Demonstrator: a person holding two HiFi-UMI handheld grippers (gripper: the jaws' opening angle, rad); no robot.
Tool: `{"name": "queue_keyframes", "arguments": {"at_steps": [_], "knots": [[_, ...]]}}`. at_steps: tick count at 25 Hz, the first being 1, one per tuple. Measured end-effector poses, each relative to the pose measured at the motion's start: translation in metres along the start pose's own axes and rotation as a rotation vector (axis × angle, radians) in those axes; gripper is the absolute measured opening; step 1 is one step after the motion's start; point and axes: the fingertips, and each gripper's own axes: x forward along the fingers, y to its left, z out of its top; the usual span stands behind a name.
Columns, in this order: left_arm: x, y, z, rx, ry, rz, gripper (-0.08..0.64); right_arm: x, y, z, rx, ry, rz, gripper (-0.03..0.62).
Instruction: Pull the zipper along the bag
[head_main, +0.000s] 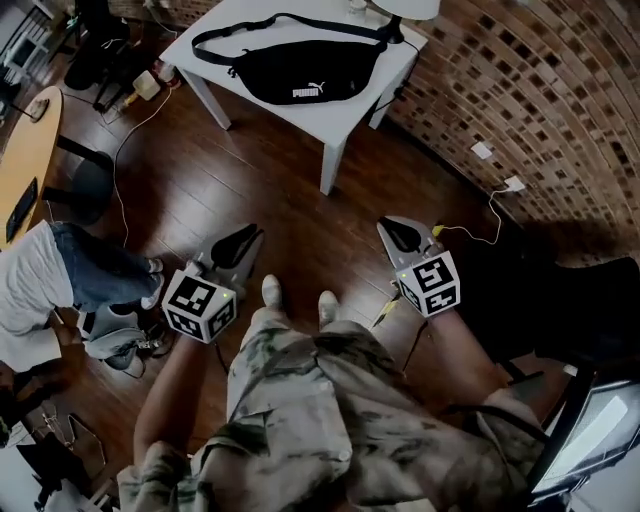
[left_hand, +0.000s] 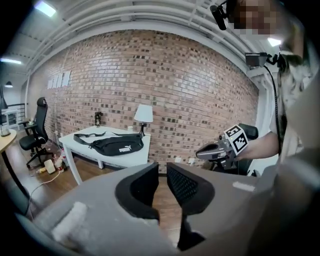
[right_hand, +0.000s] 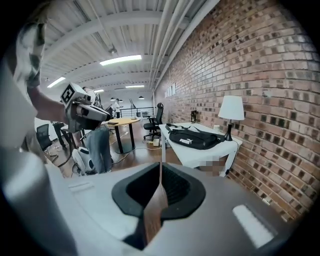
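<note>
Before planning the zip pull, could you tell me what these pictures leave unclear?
Zipper pull on the black fabric waist bag: too small in every view, position unknown.
White table lamp: cut off by the head view's top edge.
Far leg of the white table: hidden beneath its top, head view.

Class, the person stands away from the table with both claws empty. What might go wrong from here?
1. The bag lies loose on the table; pulling along it with one claw may drag it.
2. The right claw is shut; unless opened, it may nudge the bag instead of gripping.
3. A cable trails across the floor near the person: a trip risk.
</note>
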Motion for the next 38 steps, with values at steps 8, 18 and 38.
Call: {"name": "queue_keyframes", "arguments": {"at_steps": [8,18,38], "knots": [[-0.074,-0.081,-0.01,0.042,-0.022,-0.08,0.055,-0.081,0.103,0.011,-0.063,-0.103,0.021,0.028],[-0.179,-0.125,-0.066,0.014,-0.055,-0.191,0.054,-0.144,0.231,0.026,-0.068,-0.21,-0.05,0.029],[-0.271,-0.135,-0.105,0.021,-0.086,-0.198,0.055,-0.187,0.343,0.033,-0.089,-0.234,-0.112,0.018]]}}
